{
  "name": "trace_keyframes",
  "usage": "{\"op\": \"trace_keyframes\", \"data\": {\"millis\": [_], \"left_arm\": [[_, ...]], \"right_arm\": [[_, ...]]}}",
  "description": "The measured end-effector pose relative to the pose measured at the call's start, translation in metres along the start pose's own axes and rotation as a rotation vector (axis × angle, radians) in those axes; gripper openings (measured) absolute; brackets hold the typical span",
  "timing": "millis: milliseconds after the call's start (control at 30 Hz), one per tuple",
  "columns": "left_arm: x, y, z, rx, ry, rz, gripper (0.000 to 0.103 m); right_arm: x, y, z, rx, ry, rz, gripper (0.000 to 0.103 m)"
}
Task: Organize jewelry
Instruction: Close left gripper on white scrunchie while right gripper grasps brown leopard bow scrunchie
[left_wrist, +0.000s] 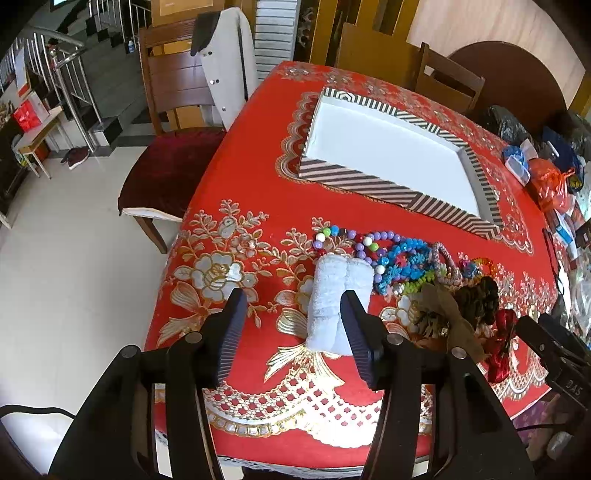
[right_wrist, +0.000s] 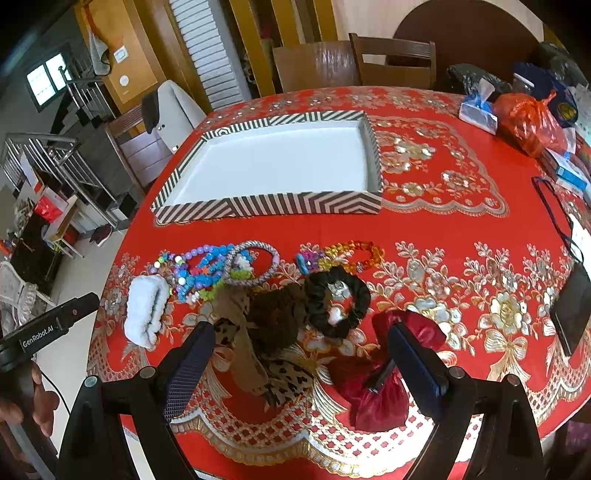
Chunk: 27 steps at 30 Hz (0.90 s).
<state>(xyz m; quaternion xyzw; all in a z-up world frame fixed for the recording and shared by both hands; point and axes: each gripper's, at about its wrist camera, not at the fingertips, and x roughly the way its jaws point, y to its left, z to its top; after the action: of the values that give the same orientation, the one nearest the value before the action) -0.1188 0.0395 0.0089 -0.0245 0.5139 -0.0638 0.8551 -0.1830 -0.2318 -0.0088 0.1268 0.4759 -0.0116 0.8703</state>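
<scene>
Where gold flowers gleam, fluffy folded towel (left_wrist: 340, 295).

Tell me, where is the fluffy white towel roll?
The white towel roll lies on the red tablecloth, at the left end of the jewelry row beside the colorful bead bracelets, below the striped tray.

Pale tiled floor (left_wrist: 74, 266), wooden chair (left_wrist: 173, 92) draped with a jacket (left_wrist: 229, 66), steel-railed staircase (left_wrist: 70, 70), and window (right_wrist: 46, 79).
</scene>
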Motion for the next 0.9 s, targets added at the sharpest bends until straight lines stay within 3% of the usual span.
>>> {"op": "trace_keyframes", "data": {"millis": [367,533,733,900], "left_arm": [[0.014,-0.003,0.001,-0.026,0.044,-0.07,0.06],[0.026,-0.007,0.0,-0.018,0.08,-0.065,0.06],[0.039,-0.01,0.001,-0.017,0.105,-0.052,0.06],[0.049,-0.015,0.003,-0.005,0.113,-0.037,0.06]], "right_arm": [[0.002,-0.016,-0.022,0.025,0.032,0.033,0.092],[0.007,-0.01,-0.018,0.014,0.049,0.097,0.079],[0.029,0.021,-0.01,-0.103,0.087,0.143,0.059],[0.05,0.025,-0.005,-0.14,0.127,0.128,0.059]]}}
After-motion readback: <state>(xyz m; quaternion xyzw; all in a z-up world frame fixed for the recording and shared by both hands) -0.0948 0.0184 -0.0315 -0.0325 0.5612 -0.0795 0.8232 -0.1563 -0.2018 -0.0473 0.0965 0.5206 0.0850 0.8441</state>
